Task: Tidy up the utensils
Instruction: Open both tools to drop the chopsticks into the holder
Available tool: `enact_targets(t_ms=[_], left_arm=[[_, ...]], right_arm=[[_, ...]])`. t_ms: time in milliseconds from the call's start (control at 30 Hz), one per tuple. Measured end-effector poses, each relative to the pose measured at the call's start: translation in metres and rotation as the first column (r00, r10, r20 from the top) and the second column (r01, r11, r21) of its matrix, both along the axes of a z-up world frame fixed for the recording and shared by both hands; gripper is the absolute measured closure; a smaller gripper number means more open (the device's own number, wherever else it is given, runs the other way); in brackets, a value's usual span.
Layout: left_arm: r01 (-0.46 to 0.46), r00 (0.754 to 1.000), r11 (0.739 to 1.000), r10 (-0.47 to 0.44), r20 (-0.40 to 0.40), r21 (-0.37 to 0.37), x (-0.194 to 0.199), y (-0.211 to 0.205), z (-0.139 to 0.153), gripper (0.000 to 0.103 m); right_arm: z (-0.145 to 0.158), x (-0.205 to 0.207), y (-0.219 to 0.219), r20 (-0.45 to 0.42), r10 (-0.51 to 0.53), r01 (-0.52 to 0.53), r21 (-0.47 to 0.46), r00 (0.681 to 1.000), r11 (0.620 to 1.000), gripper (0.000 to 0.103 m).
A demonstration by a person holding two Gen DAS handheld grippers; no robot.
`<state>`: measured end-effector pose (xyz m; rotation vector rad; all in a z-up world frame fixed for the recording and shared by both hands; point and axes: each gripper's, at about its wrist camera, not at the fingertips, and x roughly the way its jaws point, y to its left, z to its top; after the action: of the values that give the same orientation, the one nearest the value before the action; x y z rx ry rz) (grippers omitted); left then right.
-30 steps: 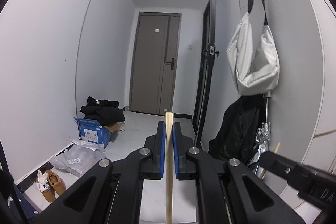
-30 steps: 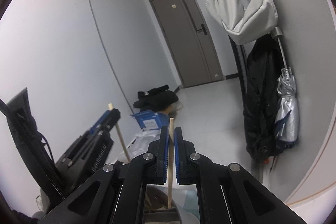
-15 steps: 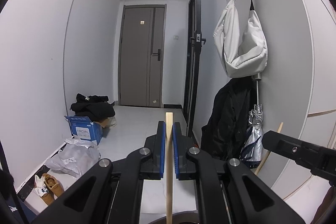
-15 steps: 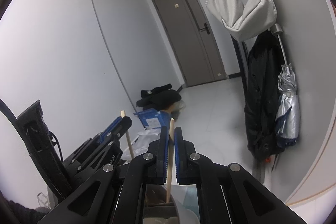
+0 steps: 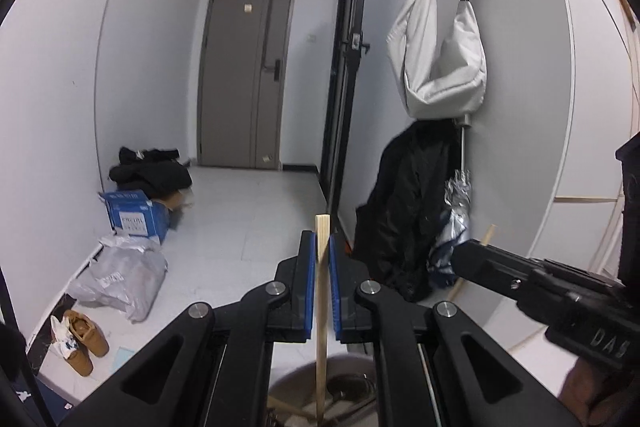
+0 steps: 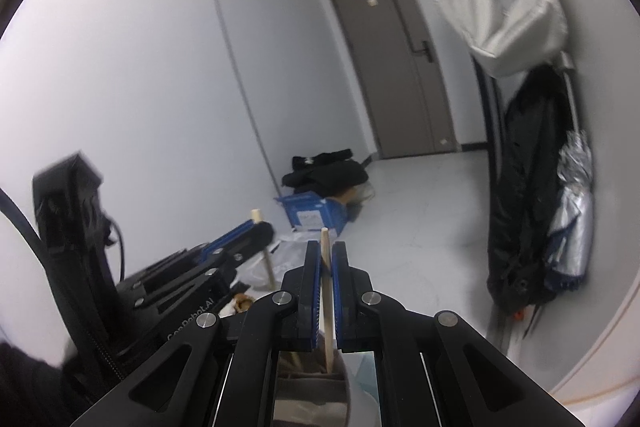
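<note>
My left gripper (image 5: pixel 322 259) and right gripper (image 6: pixel 326 267) each pinch a pale wooden stick (image 5: pixel 321 307) (image 6: pixel 327 303) upright, lower ends pointing straight down into the round container (image 5: pixel 348 383) beneath them.

two grippers (image 5: pixel 322 247), two wooden sticks (image 5: pixel 321 291), one bag (image 5: pixel 440 67)

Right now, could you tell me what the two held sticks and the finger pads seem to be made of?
Left stick and right stick: probably unfinished wood or bamboo, judging by pale tan, matte surfaces and square-cut ends. Finger pads: likely rubber or soft plastic, blue and matte.
</note>
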<state>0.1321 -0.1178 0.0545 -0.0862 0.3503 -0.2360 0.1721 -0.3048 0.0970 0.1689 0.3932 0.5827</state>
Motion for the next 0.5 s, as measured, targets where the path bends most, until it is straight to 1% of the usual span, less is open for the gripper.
enact_targets(t_ms=[67, 100, 133, 167, 200, 267, 333, 367, 400, 433, 467, 500], left_arm=[[0.015, 0.999, 1.000, -0.015, -0.034, -0.012, 0.001, 0.003, -0.001, 0.100], [0.011, 0.999, 1.000, -0.012, -0.046, -0.021, 0.000, 0.006, -0.002, 0.100], [0.032, 0.997, 0.999, -0.034, -0.073, -0.031, 0.000, 0.008, -0.002, 0.100], [0.033, 0.996, 0.999, -0.035, -0.081, -0.030, -0.001, 0.009, -0.003, 0.100], [0.027, 0.996, 0.999, -0.029, -0.083, -0.016, -0.004, 0.010, -0.003, 0.100], [0.059, 0.992, 0.998, -0.057, -0.112, 0.013, -0.007, 0.006, -0.003, 0.099], [0.073, 0.988, 0.997, -0.069, -0.138, 0.023, -0.010, 0.006, -0.004, 0.099], [0.073, 0.987, 0.997, -0.069, -0.146, 0.022, -0.010, 0.007, -0.004, 0.099], [0.069, 0.985, 0.997, -0.065, -0.162, 0.019, -0.010, 0.008, -0.004, 0.098], [0.060, 0.982, 0.998, -0.056, -0.182, 0.015, -0.011, 0.010, -0.005, 0.093], [0.055, 0.980, 0.998, -0.052, -0.191, 0.009, -0.011, 0.013, -0.004, 0.084], [0.041, 0.978, 0.999, -0.040, -0.205, 0.000, -0.012, 0.015, -0.003, 0.077]], right_arm=[[-0.003, -0.002, 0.006, 0.013, 0.015, -0.015, -0.028, 1.000, 0.999, 0.098], [-0.005, -0.002, 0.009, 0.012, 0.027, -0.026, -0.038, 1.000, 0.999, 0.098], [-0.008, -0.002, 0.011, 0.009, 0.032, -0.032, -0.047, 0.999, 0.998, 0.098], [-0.010, -0.002, 0.013, 0.003, 0.038, -0.037, -0.058, 0.999, 0.998, 0.098], [-0.013, -0.001, 0.015, -0.004, 0.049, -0.049, -0.065, 0.999, 0.997, 0.098], [-0.017, -0.001, 0.019, -0.018, 0.057, -0.058, -0.083, 0.998, 0.995, 0.098], [-0.021, -0.001, 0.022, -0.031, 0.062, -0.065, -0.089, 0.998, 0.994, 0.098], [-0.023, -0.001, 0.023, -0.036, 0.059, -0.063, -0.093, 0.998, 0.994, 0.096], [-0.025, -0.001, 0.025, -0.043, 0.058, -0.062, -0.101, 0.997, 0.993, 0.095], [-0.026, -0.002, 0.026, -0.047, 0.060, -0.065, -0.107, 0.997, 0.992, 0.095], [-0.028, -0.004, 0.027, -0.046, 0.060, -0.065, -0.110, 0.997, 0.992, 0.095], [-0.028, -0.006, 0.027, -0.045, 0.051, -0.056, -0.113, 0.998, 0.992, 0.092]])
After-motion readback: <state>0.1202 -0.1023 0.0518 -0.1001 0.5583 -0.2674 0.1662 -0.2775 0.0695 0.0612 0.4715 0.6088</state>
